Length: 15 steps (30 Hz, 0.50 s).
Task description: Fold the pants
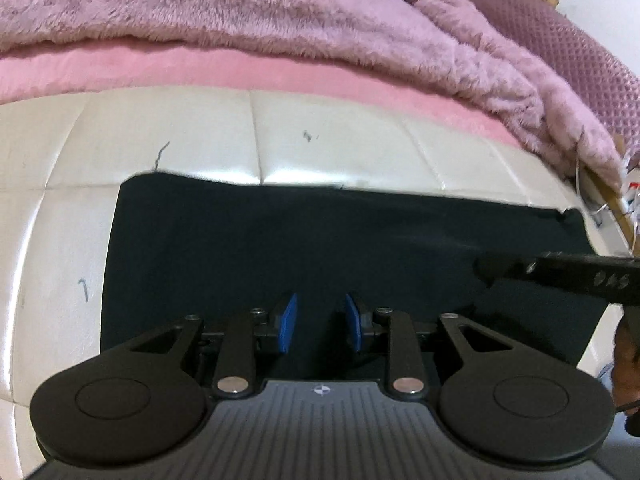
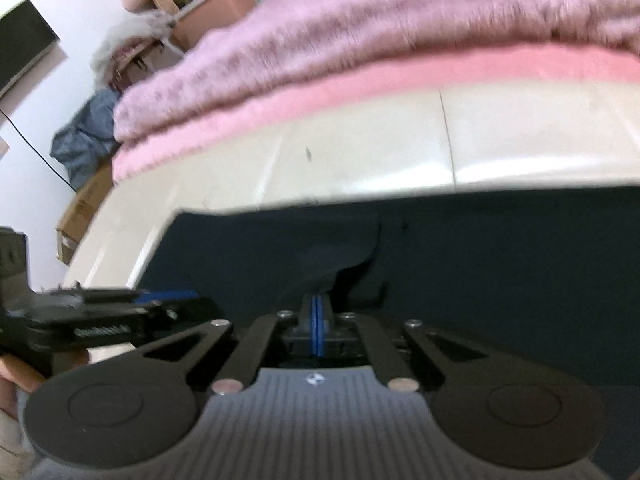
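Note:
Dark navy pants [image 1: 320,240] lie flat on a white padded surface [image 1: 160,140], folded into a broad rectangle. Low over their near edge my left gripper [image 1: 321,320] stands open, its blue pads [image 1: 289,320] apart with only flat cloth beneath. From the right, my right gripper [image 1: 482,268] reaches in over the pants. In the right wrist view that right gripper [image 2: 317,320] has its blue pads pressed together, and a ridge of the pants [image 2: 480,260] rises into its tips. The left gripper [image 2: 180,300] shows at the left edge.
A fluffy mauve blanket [image 1: 240,12] and a pink layer [image 1: 200,68] are heaped behind the white surface. A purple textured cushion [image 1: 560,32] sits at the far right. Off the surface's edge are cardboard boxes [image 2: 80,208] and a grey-blue bundle of cloth [image 2: 88,140].

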Each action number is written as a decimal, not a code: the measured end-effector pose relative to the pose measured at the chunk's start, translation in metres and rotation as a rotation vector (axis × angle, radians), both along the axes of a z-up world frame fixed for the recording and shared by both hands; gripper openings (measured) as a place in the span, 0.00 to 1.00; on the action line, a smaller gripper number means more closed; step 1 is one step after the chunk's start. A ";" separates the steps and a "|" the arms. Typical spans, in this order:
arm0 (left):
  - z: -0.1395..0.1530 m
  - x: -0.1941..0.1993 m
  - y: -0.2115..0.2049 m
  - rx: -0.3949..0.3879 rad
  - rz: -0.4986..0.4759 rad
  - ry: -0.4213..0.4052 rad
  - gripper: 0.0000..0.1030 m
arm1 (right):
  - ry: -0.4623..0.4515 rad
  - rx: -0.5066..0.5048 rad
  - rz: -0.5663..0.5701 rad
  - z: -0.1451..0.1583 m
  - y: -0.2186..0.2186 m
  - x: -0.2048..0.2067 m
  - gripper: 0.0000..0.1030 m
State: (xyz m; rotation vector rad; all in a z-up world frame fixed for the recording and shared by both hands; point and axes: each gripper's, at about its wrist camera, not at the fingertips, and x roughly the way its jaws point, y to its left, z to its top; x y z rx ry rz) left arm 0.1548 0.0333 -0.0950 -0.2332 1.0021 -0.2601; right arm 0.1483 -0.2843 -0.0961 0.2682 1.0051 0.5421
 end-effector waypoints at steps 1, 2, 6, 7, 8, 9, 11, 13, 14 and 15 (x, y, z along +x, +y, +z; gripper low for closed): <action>0.003 0.000 -0.001 -0.008 -0.003 -0.009 0.31 | -0.016 0.007 -0.008 0.009 -0.001 0.000 0.00; 0.005 0.001 -0.003 -0.012 -0.011 -0.017 0.31 | -0.032 0.005 -0.014 0.018 -0.003 0.001 0.00; -0.005 0.004 -0.015 0.026 -0.045 0.014 0.31 | 0.003 -0.100 -0.015 0.012 -0.004 0.004 0.00; -0.009 0.005 -0.016 0.031 -0.047 0.025 0.31 | 0.038 -0.098 -0.018 0.002 -0.004 0.005 0.00; -0.013 0.005 -0.018 0.036 -0.048 0.041 0.31 | 0.062 -0.100 -0.021 -0.007 -0.004 0.005 0.00; -0.014 0.003 -0.018 0.040 -0.049 0.041 0.31 | 0.075 -0.104 -0.029 -0.013 -0.004 0.004 0.00; -0.015 0.002 -0.019 0.055 -0.049 0.034 0.31 | 0.079 -0.088 -0.049 -0.021 -0.006 0.002 0.01; -0.013 0.001 -0.017 0.054 -0.043 0.034 0.31 | 0.066 -0.100 -0.086 -0.021 -0.011 0.000 0.07; -0.012 0.001 -0.015 0.050 -0.039 0.034 0.31 | 0.064 -0.091 -0.094 -0.019 -0.014 0.000 0.15; -0.012 0.001 -0.014 0.048 -0.038 0.038 0.31 | 0.065 -0.073 -0.102 -0.018 -0.018 -0.002 0.23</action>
